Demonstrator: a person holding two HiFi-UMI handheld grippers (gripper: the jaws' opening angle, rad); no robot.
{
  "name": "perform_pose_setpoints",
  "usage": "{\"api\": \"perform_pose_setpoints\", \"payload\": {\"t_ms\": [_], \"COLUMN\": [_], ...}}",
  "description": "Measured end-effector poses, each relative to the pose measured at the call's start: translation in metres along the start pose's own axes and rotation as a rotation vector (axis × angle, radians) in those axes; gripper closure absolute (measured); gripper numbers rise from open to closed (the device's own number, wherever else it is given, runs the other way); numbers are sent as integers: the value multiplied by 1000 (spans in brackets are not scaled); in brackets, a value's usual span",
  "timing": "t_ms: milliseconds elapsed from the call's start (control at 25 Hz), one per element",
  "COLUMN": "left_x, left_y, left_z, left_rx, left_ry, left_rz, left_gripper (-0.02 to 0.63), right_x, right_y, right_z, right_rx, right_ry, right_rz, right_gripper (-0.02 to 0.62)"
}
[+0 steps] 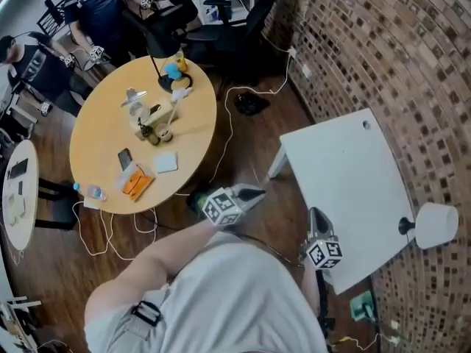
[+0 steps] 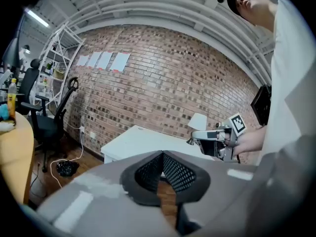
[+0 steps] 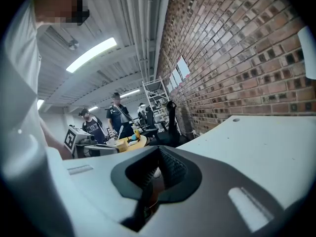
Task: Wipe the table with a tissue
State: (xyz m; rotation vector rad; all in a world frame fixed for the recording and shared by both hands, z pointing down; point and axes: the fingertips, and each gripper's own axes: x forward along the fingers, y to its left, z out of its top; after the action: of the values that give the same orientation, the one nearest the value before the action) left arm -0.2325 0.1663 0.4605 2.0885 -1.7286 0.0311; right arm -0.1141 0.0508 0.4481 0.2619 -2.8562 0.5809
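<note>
At the far left stands a round wooden table (image 1: 103, 138) with people (image 1: 96, 6) and dark office chairs (image 1: 235, 20) beyond it. Small things are scattered on its top: a dark phone (image 1: 125, 158), an orange object (image 1: 135, 184) and a water bottle (image 1: 92, 192) at the near edge. A pale square sheet that looks like the tissue (image 1: 165, 162) lies flat near that same edge, just right of the phone. White cables (image 1: 224, 134) trail over the brown wooden floor (image 1: 250, 138) between the two tables.

The left gripper (image 1: 254, 194) is above this strip of floor, near the corner leg of the white table (image 1: 346, 168) and pointing towards it. Its jaws are pressed together with nothing between them. The tissue lies well apart from it, off to its left on the round table.

Further right, the right gripper (image 1: 315, 218) hangs at the near edge of the white table, pointing across the top. Its own view shows its jaws meeting at the tips, with nothing pinched. It is the gripper farther from the tissue.

A lamp (image 1: 436, 225) with a white shade stands at the white table's right edge. A brick wall (image 1: 383, 43) runs behind the table along the right side of the room.
</note>
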Motion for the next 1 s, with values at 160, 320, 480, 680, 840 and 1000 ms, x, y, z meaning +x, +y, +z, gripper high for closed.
{"api": "perform_pose_setpoints", "payload": {"t_ms": [160,320,480,680,840,1000], "left_x": [-19,-44,-69,-106,-134,-163], "left_y": [35,76,116,150,195,205], "left_z": [-4,2,10,6,3,14], "left_rx": [-38,-57,-79,-115,-79,-111], "left_ry": [-26,-55,-89,-118,-128,-165], "left_rz": [28,79,125,180,256,332], "left_gripper": [600,601,601,601,601,601], "right_x": [33,79,131,178,227,256], "right_y": [19,43,71,112,130,165], "right_z": [1,13,28,33,44,54], "right_rx": [-19,-33,-48,-75,-117,-143], "right_ry": [43,54,67,98,81,119], "right_rz": [15,65,133,202,263,357], "right_gripper": [588,588,588,588,588,588]}}
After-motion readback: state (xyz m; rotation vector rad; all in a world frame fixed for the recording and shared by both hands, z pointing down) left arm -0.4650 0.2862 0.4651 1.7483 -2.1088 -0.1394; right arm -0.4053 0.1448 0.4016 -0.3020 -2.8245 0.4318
